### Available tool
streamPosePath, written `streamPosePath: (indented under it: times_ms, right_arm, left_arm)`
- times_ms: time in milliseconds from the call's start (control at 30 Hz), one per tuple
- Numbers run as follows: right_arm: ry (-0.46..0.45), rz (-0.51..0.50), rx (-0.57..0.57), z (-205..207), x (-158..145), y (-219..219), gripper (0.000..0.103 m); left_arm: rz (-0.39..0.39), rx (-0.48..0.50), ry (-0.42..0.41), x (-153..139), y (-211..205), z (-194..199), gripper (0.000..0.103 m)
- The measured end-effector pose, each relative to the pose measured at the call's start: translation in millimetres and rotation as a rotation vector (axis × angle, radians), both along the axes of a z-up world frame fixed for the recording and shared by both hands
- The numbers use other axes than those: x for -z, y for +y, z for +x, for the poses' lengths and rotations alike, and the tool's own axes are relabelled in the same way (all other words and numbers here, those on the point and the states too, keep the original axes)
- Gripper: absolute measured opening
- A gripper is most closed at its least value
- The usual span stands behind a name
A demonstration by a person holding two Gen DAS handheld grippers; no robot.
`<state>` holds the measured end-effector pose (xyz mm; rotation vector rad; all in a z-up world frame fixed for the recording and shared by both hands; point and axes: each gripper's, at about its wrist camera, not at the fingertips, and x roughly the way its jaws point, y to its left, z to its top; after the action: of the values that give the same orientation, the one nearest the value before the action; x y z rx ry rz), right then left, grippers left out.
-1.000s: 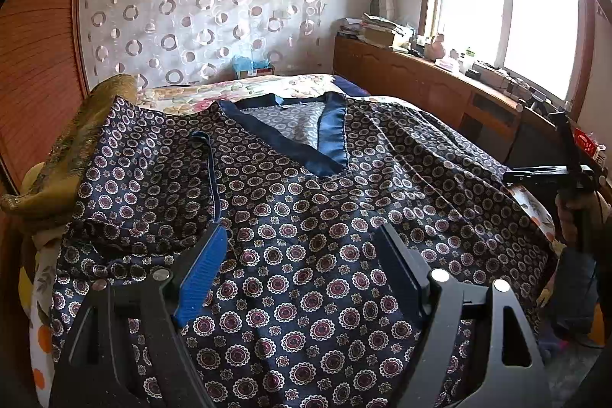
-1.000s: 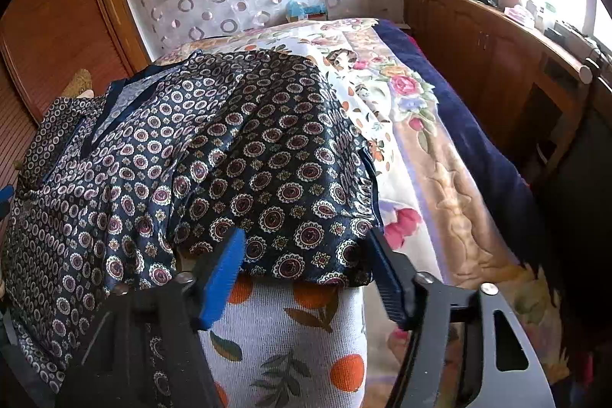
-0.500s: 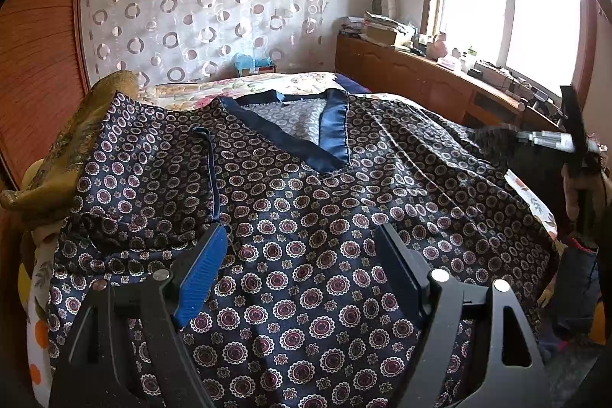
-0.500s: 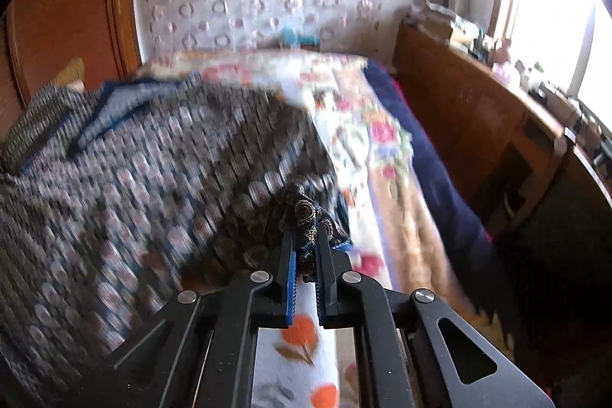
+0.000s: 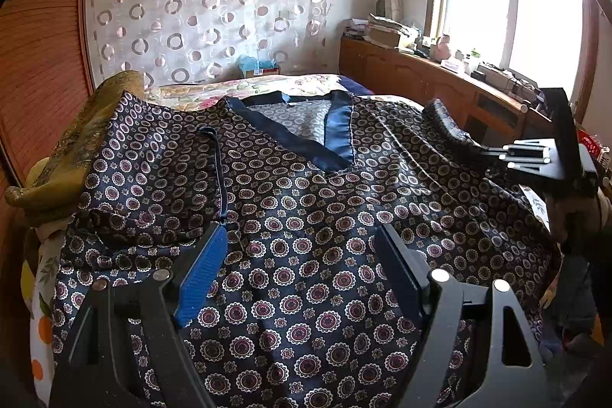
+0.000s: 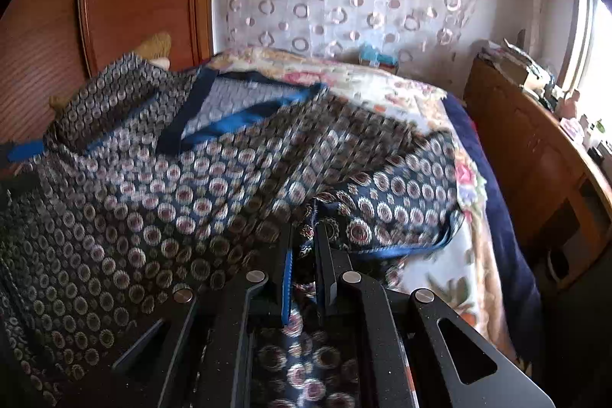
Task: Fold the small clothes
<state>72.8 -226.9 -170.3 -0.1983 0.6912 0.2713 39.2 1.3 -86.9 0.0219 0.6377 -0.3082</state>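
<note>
the patterned top (image 5: 306,224), dark with ringed medallions and a blue v-neck band (image 5: 302,136), lies spread face up across the bed (image 6: 428,102), neckline toward twelve o'clock in the left wrist view and hem toward six. the step in hand looks like the first side fold: the right gripper (image 6: 304,247) is clenched on the right-hand edge of the cloth, a bunch of fabric pinched between its pads and lifted off the floral bedspread (image 6: 470,255), and in the left wrist view that same tool sits at about three o'clock with a ridge of cloth rising toward it. the left gripper (image 5: 302,255) hangs released over the lower middle of the garment, its blue pad (image 5: 202,274) and its dark one well apart with only flat cloth below them and nothing gripped. the next move, as i judge it, calls for carrying the pinched edge across toward nine o'clock and laying it on the body of the top, keeping the crease straight from shoulder to hem, while the free tool could pin the centre so the slippery-looking fabric does not slide. no brand, label or legible writing shows anywhere; the clutter on the sideboard (image 5: 440,79) under the window is too small to read.
</note>
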Motion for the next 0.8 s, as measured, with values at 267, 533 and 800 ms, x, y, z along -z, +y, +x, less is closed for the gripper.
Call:
streamPosePath:
  times_ms: [267, 533, 800]
  right_arm:
    - [-0.002, 0.044, -0.018, -8, -10, -21, 0.045]
    - [-0.009, 0.134, 0.115, 4, -27, -79, 0.045]
    - [0.106, 0.157, 0.26, 53, -4, -106, 0.045]
  left_arm:
    - [0.002, 0.008, 0.006, 3, -3, 0, 0.08]
    - [0.002, 0.01, 0.006, 3, -5, 0, 0.08]
    - [0.008, 0.014, 0.009, 2, -6, -2, 0.08]
